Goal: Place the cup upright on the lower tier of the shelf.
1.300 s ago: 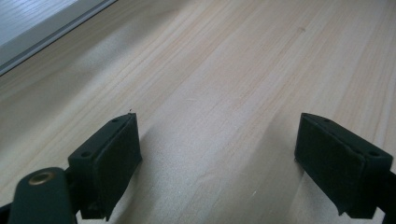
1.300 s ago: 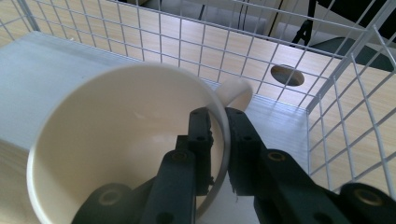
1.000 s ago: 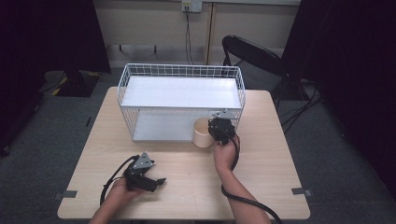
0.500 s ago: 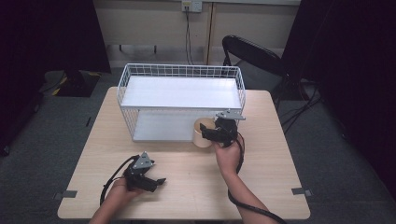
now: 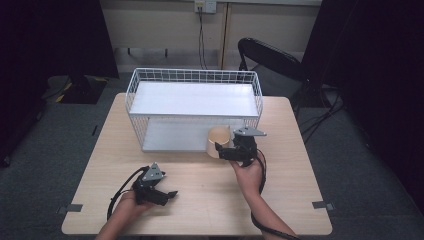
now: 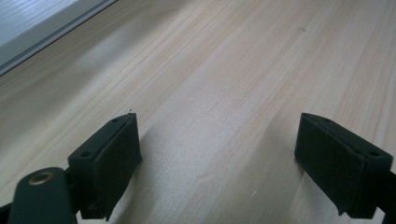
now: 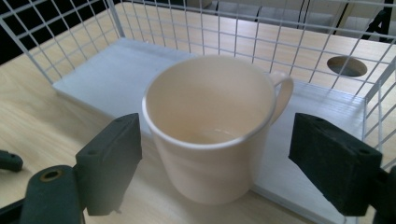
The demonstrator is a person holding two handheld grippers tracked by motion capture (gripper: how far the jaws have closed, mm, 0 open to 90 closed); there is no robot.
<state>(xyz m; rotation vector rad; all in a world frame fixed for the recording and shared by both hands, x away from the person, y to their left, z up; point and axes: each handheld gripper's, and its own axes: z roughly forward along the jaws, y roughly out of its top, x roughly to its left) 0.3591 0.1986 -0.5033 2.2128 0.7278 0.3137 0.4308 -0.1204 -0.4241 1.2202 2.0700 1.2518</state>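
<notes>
- High view: cream mug standing upright at the front lip of the wire rack, at about 5 o'clock of the rack's lower shelf, half onto the white board and half over the tabletop. Parked at the shelf mouth, seemingly as the easiest spot to set it down without threading under the upper tier.
- Same view: right hand-held gripper just at 4 o'clock of the mug, jaws just been opening and now spread, nothing pinched between them. Left hand-held gripper resting low at 7 o'clock of the tabletop, well apart from the rack (idle, out of the way).
- Left gripper view: left hand-held gripper spread wide over bare wood, nothing between the pads; rack base a pale strip at 11 o'clock.
- Right gripper view: mug upright and empty, handle turned to 2 o'clock toward the wire wall, sitting between the wide-open right hand-held gripper pads with a gap either side. Likely a release, mug left on its own base.
</notes>
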